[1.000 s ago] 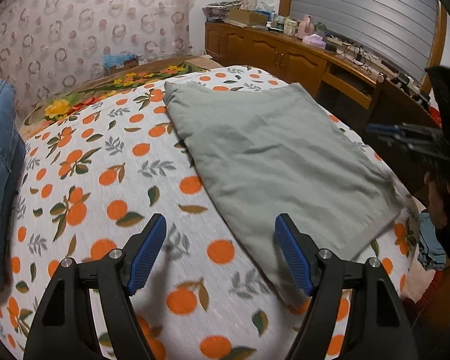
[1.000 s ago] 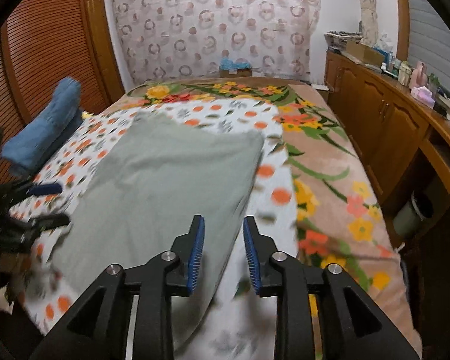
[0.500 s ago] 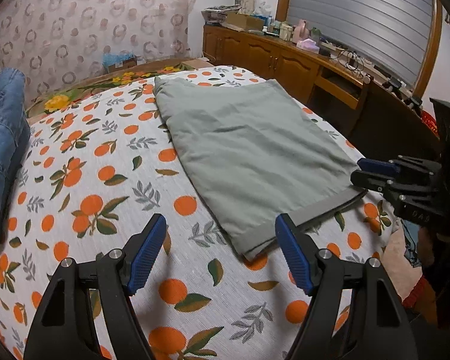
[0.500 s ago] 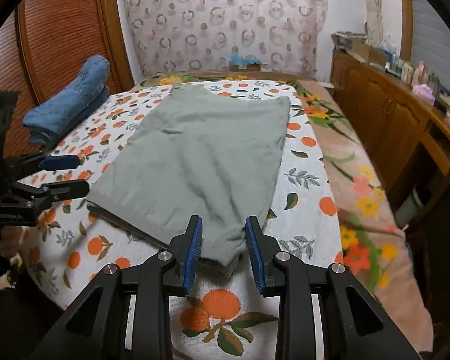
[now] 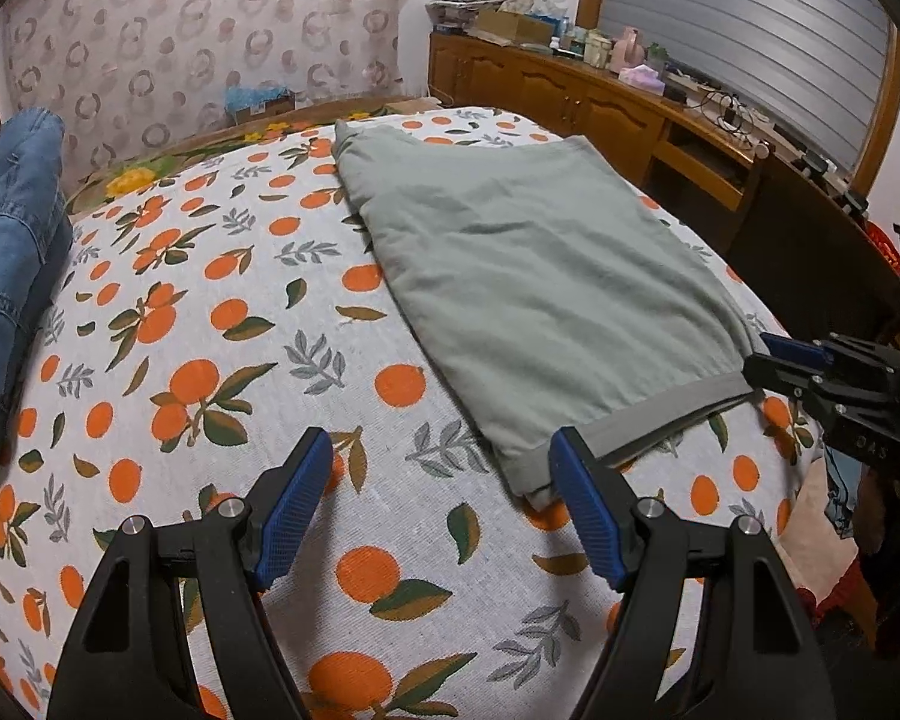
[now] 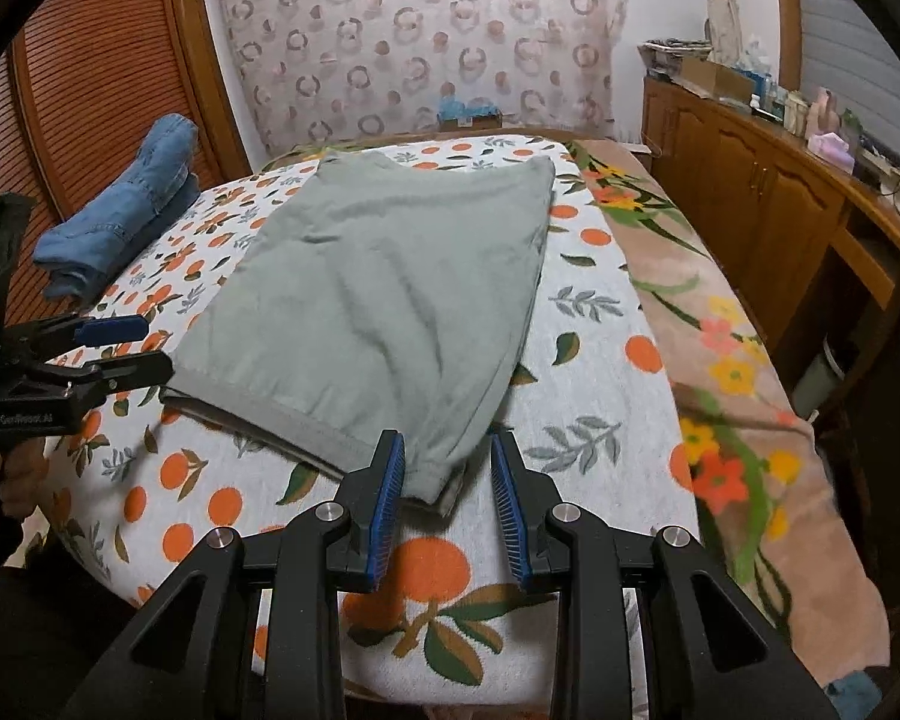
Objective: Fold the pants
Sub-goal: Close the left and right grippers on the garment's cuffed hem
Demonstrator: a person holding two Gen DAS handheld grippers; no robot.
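Grey-green pants (image 5: pixel 522 276) lie folded flat on the orange-print bedspread (image 5: pixel 210 360), hems toward me; they also show in the right wrist view (image 6: pixel 384 300). My left gripper (image 5: pixel 441 510) is open wide and empty, just short of the near left hem corner. My right gripper (image 6: pixel 444 504) is open and empty, its fingers either side of the near right hem corner. Each gripper shows in the other's view, the right one (image 5: pixel 810 366) at the hem's right end and the left one (image 6: pixel 114 354) at its left end.
Folded blue jeans (image 6: pixel 126 198) lie at the bed's left side, also in the left wrist view (image 5: pixel 12 252). A wooden cabinet (image 6: pixel 768 180) with clutter runs along the right wall. A floral blanket (image 6: pixel 726 360) covers the bed's right side.
Both grippers have drawn back toward the hem end of the pants. The right gripper's jaws have opened wider. The pants now lie still and flat.
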